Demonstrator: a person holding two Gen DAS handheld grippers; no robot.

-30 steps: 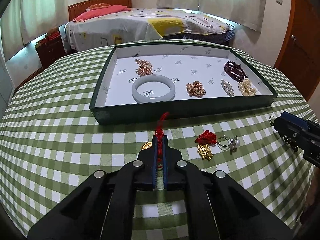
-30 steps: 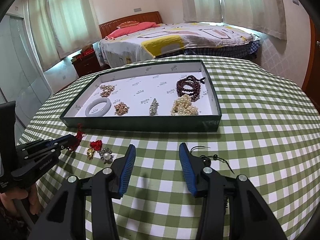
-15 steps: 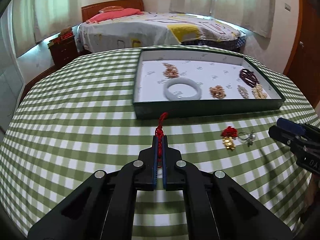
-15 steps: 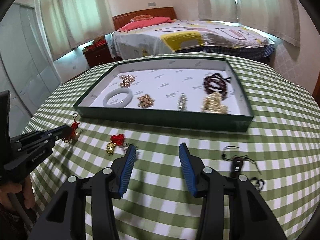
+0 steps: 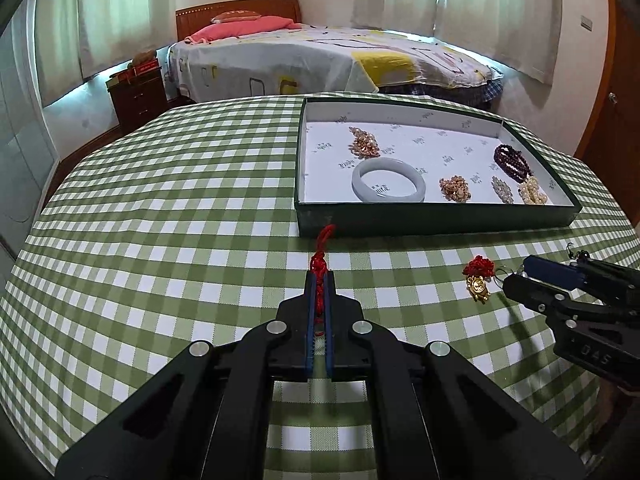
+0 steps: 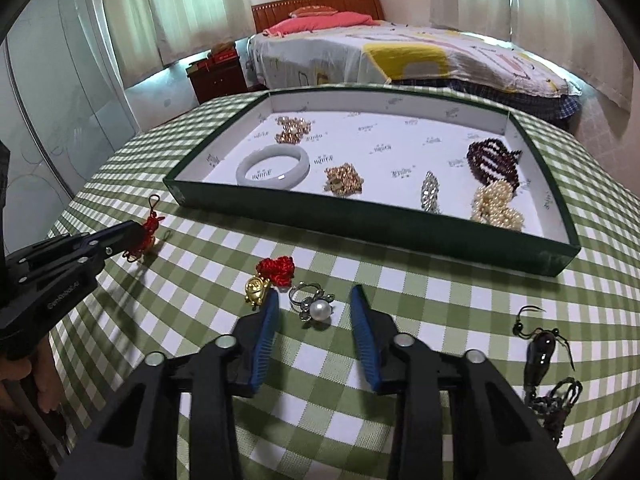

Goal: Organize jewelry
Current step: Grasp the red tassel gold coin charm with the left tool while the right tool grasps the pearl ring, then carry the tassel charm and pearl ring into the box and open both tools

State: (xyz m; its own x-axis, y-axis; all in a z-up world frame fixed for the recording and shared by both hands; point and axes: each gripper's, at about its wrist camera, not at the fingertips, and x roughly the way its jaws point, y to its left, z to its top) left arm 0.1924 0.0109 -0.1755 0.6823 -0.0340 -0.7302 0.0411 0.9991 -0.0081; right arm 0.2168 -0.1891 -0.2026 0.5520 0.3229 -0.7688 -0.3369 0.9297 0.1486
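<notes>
Background's a pretty ordinary bedroom. The surface [image 5: 160, 220] is covered in a green and white checked cloth. Behind it there's a bed [image 5: 320, 56] with a wooden headboard [image 6: 316, 6], a pink pillow [image 5: 240, 30] up at the head end, and a white cover with yellow and grey patches. A dark wooden nightstand [image 5: 138, 96] sits just beside the bed with some red stuff piled on top. Pale curtains [image 6: 172, 4] hang along the windows, a wooden door [image 5: 612, 92] is off on the right, and there's a glass sliding panel [image 6: 56, 92] on the left.
</notes>
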